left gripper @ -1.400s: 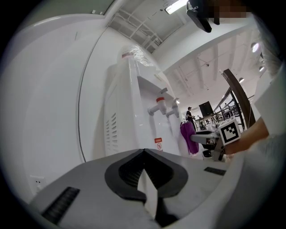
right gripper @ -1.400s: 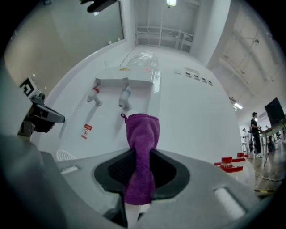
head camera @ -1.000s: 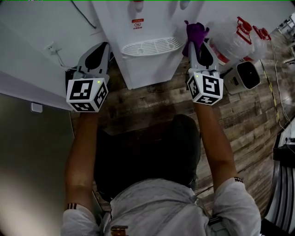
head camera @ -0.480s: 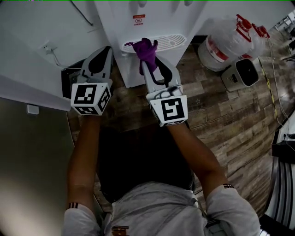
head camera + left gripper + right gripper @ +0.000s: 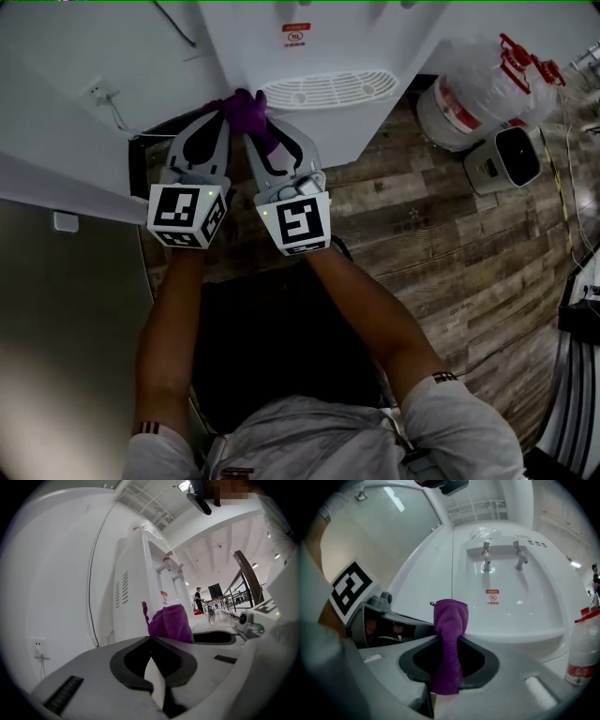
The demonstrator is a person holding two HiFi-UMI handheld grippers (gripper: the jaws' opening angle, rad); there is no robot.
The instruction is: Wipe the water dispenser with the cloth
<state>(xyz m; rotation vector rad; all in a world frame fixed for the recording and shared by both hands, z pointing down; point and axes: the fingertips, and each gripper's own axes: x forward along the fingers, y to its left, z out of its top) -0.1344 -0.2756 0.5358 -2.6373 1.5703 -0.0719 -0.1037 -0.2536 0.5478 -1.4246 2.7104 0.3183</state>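
Flooring of brown wood-effect planks (image 5: 450, 244) carries one tall white plastic water dispenser (image 5: 319, 47), set against a white wall (image 5: 56, 47). To its right in the head view lies a clear plastic water bottle with red fittings (image 5: 469, 94). One is counted with certainty, though the red parts may belong to a second. One small white box-shaped appliance (image 5: 504, 155) sits next to it.

Two hand-held grey grippers are present. Left gripper (image 5: 216, 122): jaws together, nothing between them, idle just beside the right one near the dispenser's left front corner. Right gripper (image 5: 255, 127): jaws clamped on the lower part of the one purple terry cloth (image 5: 246, 108), whose folded upper end stands free above the jaw tips. The cloth sits at that left front corner, level with the single white slotted drip grille (image 5: 328, 89) and apparently touching the casing — contact cannot be confirmed. Two taps (image 5: 486, 560) show on the front panel.

Assessment: wiping appears to be under way at the lower front edge. No wet trace or mark shows which surfaces are done — front panel, taps, grille and sides are judged outstanding.
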